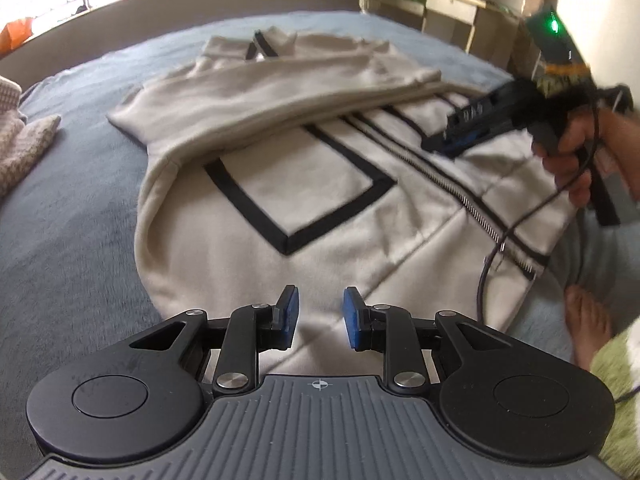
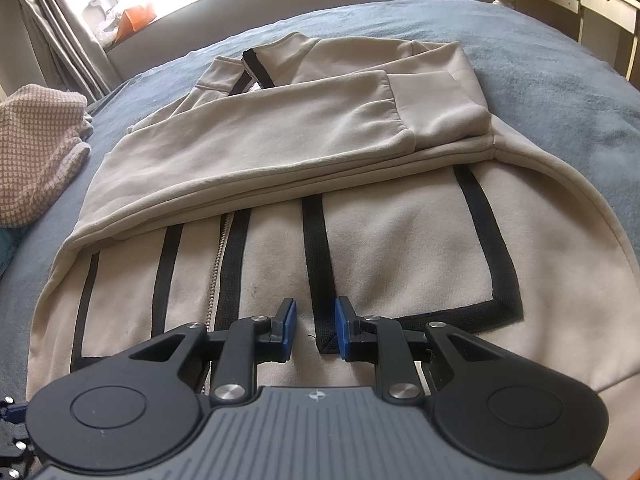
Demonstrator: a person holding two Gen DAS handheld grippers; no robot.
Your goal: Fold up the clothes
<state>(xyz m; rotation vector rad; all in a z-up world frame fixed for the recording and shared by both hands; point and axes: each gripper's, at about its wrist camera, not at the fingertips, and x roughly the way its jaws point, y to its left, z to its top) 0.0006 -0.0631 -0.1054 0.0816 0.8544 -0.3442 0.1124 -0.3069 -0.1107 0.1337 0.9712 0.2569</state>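
A beige zip-up jacket (image 1: 320,184) with black stripe trim lies flat on the blue bedspread (image 1: 68,232), front up, zipper closed. Both sleeves (image 2: 256,148) are folded across its chest. My left gripper (image 1: 320,312) hovers open over the jacket's hem with nothing between its blue pads. My right gripper (image 2: 316,320) is open too, above the lower front near a black pocket outline (image 2: 500,264). In the left wrist view the right gripper (image 1: 452,136) shows from outside, held by a hand (image 1: 576,160) over the jacket's right side, blurred by motion.
A pink-and-white knitted garment (image 2: 36,148) lies at the bed's left edge. A bare foot (image 1: 588,320) and green fabric (image 1: 616,380) sit at the right. A cable (image 1: 492,252) hangs across the jacket. Wooden desk (image 1: 452,4) and window ledge stand beyond the bed.
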